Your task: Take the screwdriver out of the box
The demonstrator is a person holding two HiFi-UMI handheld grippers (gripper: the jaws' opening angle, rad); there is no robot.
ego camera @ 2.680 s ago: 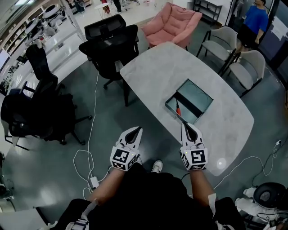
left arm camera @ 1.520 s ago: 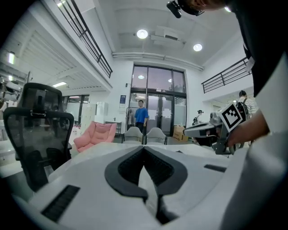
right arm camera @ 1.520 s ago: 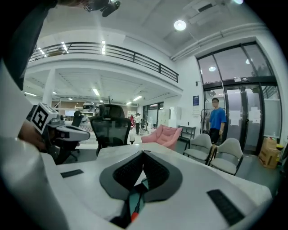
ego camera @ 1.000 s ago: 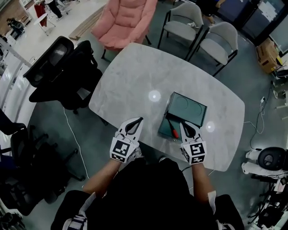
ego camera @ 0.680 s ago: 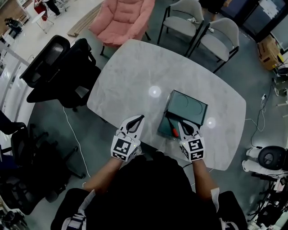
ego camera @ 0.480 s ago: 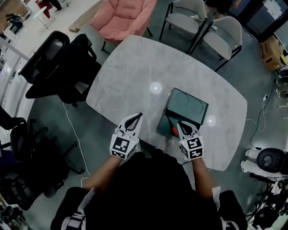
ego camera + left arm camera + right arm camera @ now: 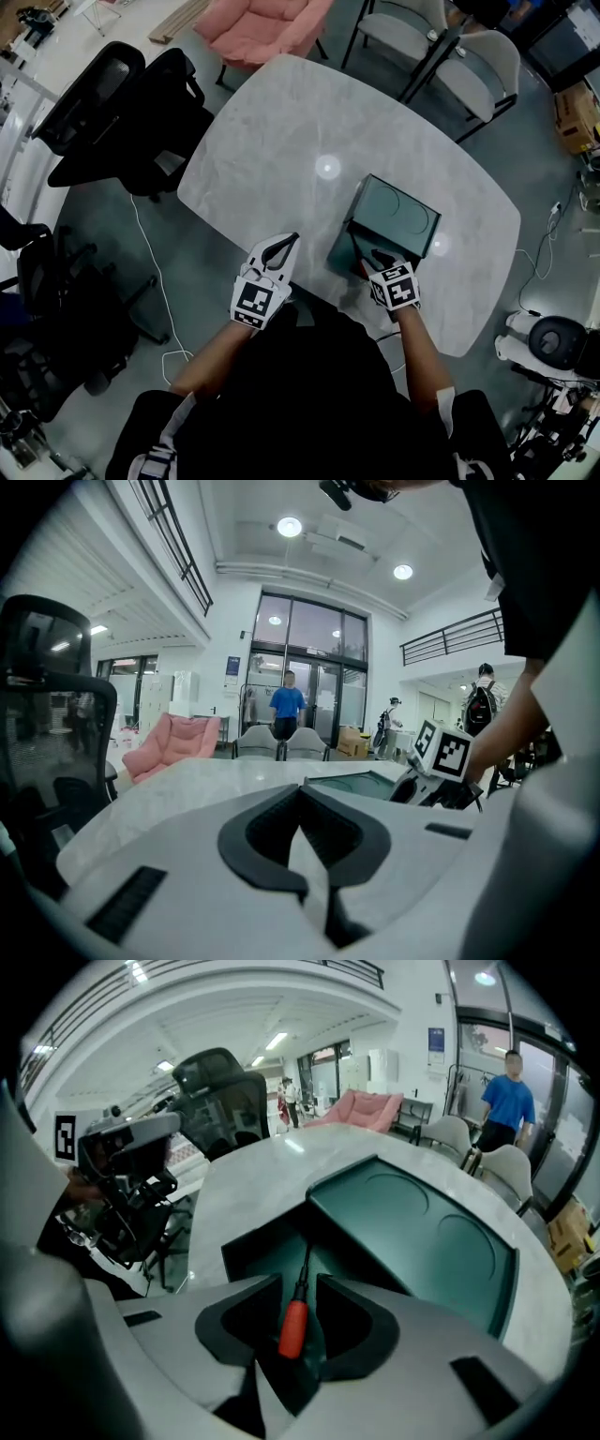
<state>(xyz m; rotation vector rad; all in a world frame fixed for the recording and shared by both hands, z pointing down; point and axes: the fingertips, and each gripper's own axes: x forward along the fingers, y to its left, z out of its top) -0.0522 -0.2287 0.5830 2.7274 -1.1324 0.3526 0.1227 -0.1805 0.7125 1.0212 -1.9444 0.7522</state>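
The right gripper (image 7: 298, 1283), its jaws just opening partway astride the screwdriver (image 7: 292, 1327) yet not gripping, could knock it aside by closing off-centre

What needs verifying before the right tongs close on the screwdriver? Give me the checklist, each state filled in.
1. Box open: ok, lid up, on the table.
2. Right tongs open: ok, they have just been opening.
3. Screwdriver between them: ok, the red handle lies in the gap.
4. Grip made: not ok, gaps show on both sides of the handle.
5. Shaft free of the box wall: cannot tell.
6. Left tongs out of the way: ok, shut, empty, apart from the box.
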